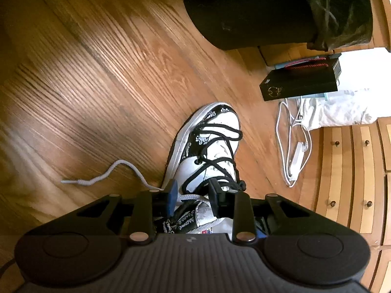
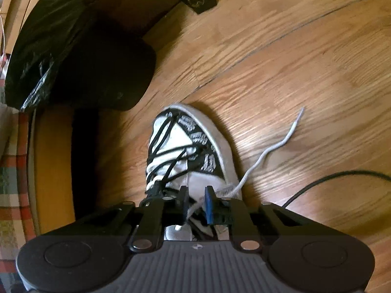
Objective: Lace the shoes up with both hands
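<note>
Lacing is mid-way: shoe (image 1: 207, 151) stands on the floor (image 1: 97, 73), long axis running away from both claws. Left gripper (image 1: 193, 199) half-closed astride the grey lace (image 1: 190, 198); right gripper (image 2: 196, 204) likewise; pinch cannot be confirmed.

Sunlit oak floor (image 1: 97, 73), wooden drawers (image 1: 352, 171)

Open wooden floor (image 1: 97, 73) lies wide and bare on the sneaker's (image 1: 210, 146) white-lace (image 1: 110, 171) side. Opposite side crowded: black bin with plastic liner (image 1: 268, 12) near the toe, black box (image 1: 298, 83), coiled white charger cable (image 1: 293, 146), drawer cabinet (image 1: 349, 171). A thin black cable (image 2: 330, 180) crosses the floor past the white lace.
</note>
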{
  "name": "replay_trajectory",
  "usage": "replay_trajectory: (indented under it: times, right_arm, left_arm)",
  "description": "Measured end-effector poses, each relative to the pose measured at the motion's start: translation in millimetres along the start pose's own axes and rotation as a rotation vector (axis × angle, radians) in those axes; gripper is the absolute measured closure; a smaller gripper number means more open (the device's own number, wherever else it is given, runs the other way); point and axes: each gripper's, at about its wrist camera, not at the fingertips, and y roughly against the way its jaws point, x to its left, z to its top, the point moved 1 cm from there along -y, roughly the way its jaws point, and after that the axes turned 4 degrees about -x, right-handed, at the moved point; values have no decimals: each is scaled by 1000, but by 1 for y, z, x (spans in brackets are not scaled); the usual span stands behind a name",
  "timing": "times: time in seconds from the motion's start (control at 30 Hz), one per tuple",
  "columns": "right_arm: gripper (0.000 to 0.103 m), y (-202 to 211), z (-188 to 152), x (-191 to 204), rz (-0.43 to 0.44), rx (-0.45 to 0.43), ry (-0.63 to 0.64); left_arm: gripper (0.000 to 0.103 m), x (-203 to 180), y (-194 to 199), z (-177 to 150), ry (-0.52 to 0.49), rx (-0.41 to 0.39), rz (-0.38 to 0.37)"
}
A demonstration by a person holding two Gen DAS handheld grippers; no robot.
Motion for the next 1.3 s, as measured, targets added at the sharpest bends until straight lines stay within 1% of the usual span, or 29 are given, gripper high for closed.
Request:
replay_trajectory:
  times: [0.03, 0.07, 0.1, 0.13, 0.17, 0.23, 0.27, 0.33, 0.37, 0.43, 0.5, 0.53, 0.63, 0.67, 0.7, 0.73, 0.8, 0.9, 0.97, 1.03, 1.1, 1.23, 1.27, 1.3]
  right_arm:
    - [86, 1, 1, -1, 3, -6, -10]
    - [92, 2, 3, -3, 4, -14, -17]
    - [92, 3, 4, -3, -1, -22, -14]
    - [92, 4, 6, -3, -7, -30, -8]
    - [92, 4, 7, -4, -5, -31, -7]
    - [92, 7, 8, -4, 6, -25, -7]
    - [90, 8, 9, -3, 13, -20, 0]
    - [89, 12, 8, 10, 19, -14, 108]
    - [89, 15, 6, 22, 19, -19, 204]
    - [89, 21, -4, 48, 11, -31, 443]
    - [83, 30, -28, 74, 9, -53, 724]
    - [83, 34, -40, 86, 8, -65, 865]
    - [83, 34, -83, 102, -55, -81, 1223]
    - [83, 30, -98, 103, -75, -61, 1328]
    - [83, 26, -108, 104, -87, -42, 1387]
    - [83, 23, -117, 105, -99, -23, 1441]
    - [82, 16, -124, 106, -130, 13, 1489]
    - [81, 6, -134, 108, -187, 47, 1590]
    - [81, -2, -138, 106, -218, 91, 1648]
    - [81, -11, -140, 109, -242, 112, 1676]
    - [81, -20, -141, 106, -268, 161, 1695]
    - [80, -32, -153, 103, -326, 163, 1765]
    - [80, -37, -155, 102, -349, 167, 1767]
    - [81, -38, -157, 101, -366, 166, 1766]
  left_arm:
    - [73, 1, 2, 1, 8, -10, -2]
    - [73, 3, 3, 2, 17, -19, -2]
    - [73, 4, 4, 3, 24, -27, 0]
    - [77, 5, 5, 3, 28, -33, 4]
    - [78, 6, 6, 4, 31, -37, 7]
    - [78, 5, 9, 3, 27, -46, 12]
    - [78, 4, 11, 3, 23, -51, 14]
    - [78, 1, 14, 2, 10, -63, 17]
    - [78, -2, 17, 3, -4, -72, 15]
    - [77, -7, 21, 4, -29, -90, 12]
    - [77, -10, 24, 5, -41, -107, 12]
    - [77, -9, 25, 6, -39, -112, 14]
    - [77, -5, 25, 7, -12, -112, 12]
    - [77, -4, 25, 7, -10, -109, 16]
    - [77, -4, 24, 6, -14, -105, 21]
    - [72, -4, 24, 6, -20, -102, 27]
    - [69, -6, 25, 4, -39, -100, 43]
    - [69, -10, 31, 1, -84, -107, 75]
    - [69, -12, 33, -1, -109, -106, 95]
    - [69, -12, 33, -2, -117, -102, 99]
    - [69, -12, 33, -2, -118, -97, 97]
    - [69, -12, 33, -3, -124, -87, 93]
    - [67, -13, 33, -3, -128, -87, 94]
    - [64, -13, 33, -3, -131, -87, 95]
